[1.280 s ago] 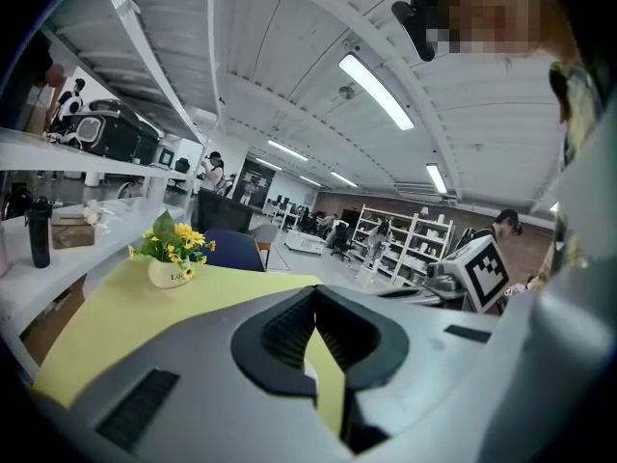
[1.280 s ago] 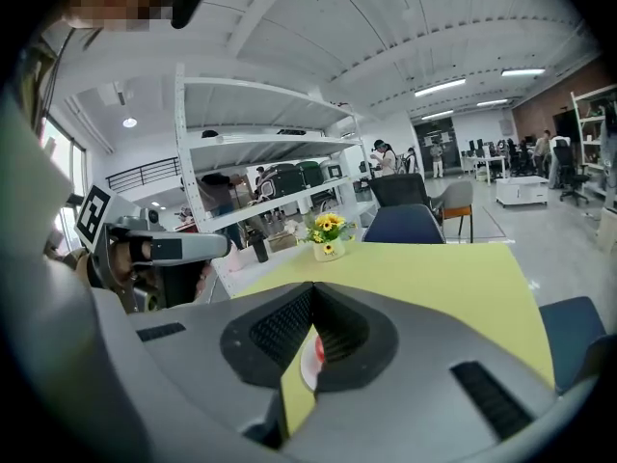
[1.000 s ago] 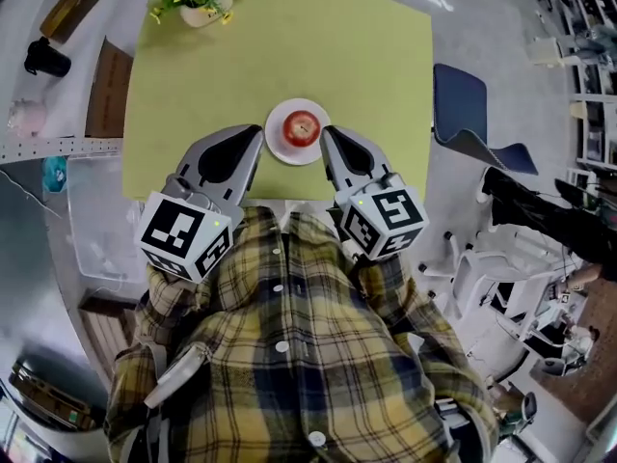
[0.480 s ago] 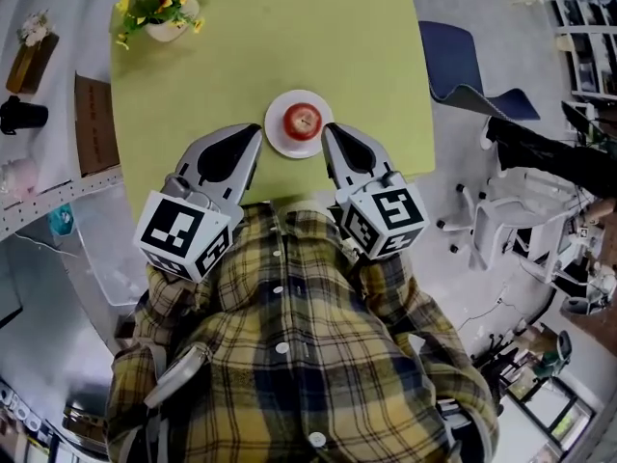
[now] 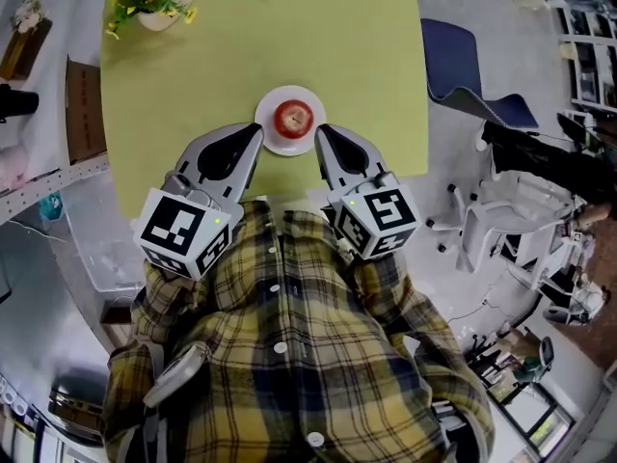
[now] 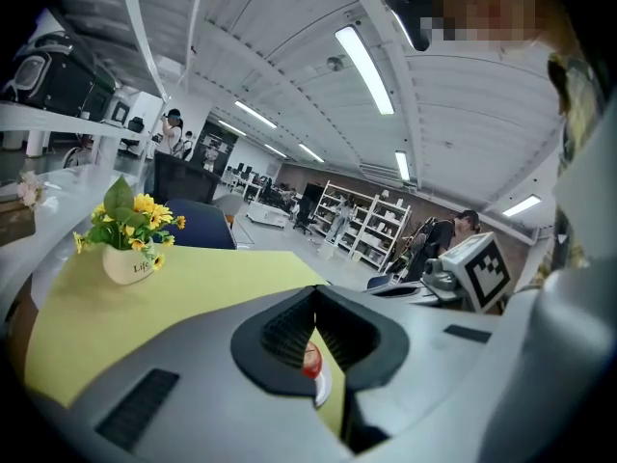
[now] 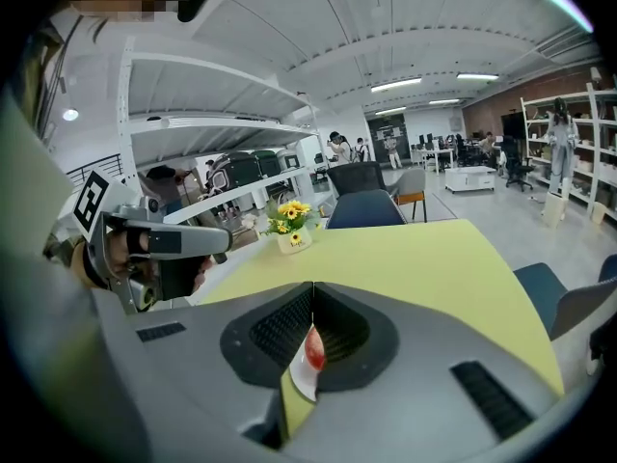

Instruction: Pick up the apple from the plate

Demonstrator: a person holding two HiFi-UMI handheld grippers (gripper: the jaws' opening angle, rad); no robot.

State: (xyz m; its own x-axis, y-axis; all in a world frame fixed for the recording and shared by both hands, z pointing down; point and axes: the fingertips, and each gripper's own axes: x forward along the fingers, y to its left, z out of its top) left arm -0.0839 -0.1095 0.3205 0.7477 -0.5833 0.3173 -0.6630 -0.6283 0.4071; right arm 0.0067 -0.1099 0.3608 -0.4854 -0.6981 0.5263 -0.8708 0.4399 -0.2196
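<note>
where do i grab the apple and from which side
Grip the apple across its round middle, probably from above on the near side: it sits upright, centred on the plate, whose rim hinders a level approach. The shut right gripper must open first.

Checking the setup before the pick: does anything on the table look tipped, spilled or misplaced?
Nothing stands out: the red apple sits on the round white plate, and the white sunflower pot stands upright.
</note>
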